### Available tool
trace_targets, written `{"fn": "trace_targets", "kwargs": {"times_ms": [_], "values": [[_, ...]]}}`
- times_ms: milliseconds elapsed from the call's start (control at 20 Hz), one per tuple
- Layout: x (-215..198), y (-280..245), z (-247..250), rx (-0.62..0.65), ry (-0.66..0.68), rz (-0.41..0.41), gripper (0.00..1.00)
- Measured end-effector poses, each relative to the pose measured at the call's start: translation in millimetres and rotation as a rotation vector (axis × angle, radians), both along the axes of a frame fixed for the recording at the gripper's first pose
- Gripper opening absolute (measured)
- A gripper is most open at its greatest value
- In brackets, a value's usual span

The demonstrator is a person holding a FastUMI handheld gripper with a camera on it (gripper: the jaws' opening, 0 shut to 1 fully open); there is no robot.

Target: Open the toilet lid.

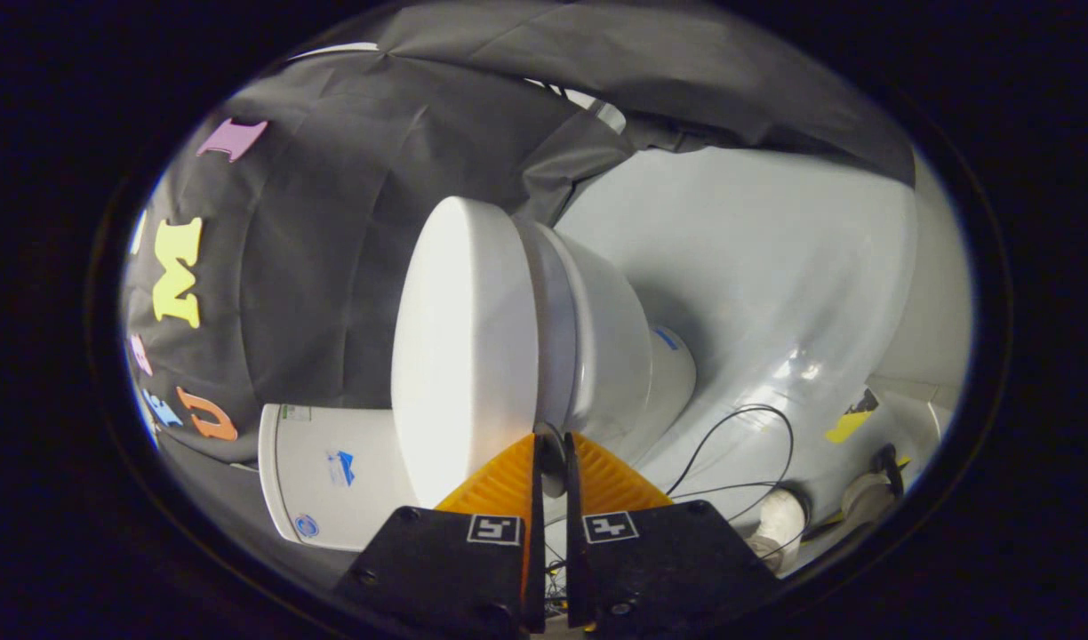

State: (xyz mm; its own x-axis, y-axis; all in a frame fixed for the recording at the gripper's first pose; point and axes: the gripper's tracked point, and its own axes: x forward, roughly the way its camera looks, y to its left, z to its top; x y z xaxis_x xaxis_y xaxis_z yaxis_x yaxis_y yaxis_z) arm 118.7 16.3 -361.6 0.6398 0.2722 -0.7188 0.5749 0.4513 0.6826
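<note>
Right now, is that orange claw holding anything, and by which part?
Yes: the gripper pinches the toilet lid by its rim.

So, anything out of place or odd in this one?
Loose black cables trail across the floor beside the toilet. The lid is down and looks intact. The tongs are nearly shut at its edge.

White toilet lid, orange ribbed fingers on the black tool, pale grey floor.
</note>
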Motion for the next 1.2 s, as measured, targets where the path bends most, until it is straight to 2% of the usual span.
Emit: {"fn": "trace_targets", "kwargs": {"times_ms": [200,350,550,950,1200], "values": [[-5.3,3.0,-2.1,-0.004,-0.031,0.042,0.12],[-3.5,-1.7,7.9,0.079,-0.04,-0.025,0.12],[1.4,3.8,22.9,-0.024,-0.029,0.026,0.12],[9.7,19.4,84.1,-0.079,-0.111,0.062,0.12],[20.2,45.8,131.7,-0.114,-0.187,0.119,0.12]]}}
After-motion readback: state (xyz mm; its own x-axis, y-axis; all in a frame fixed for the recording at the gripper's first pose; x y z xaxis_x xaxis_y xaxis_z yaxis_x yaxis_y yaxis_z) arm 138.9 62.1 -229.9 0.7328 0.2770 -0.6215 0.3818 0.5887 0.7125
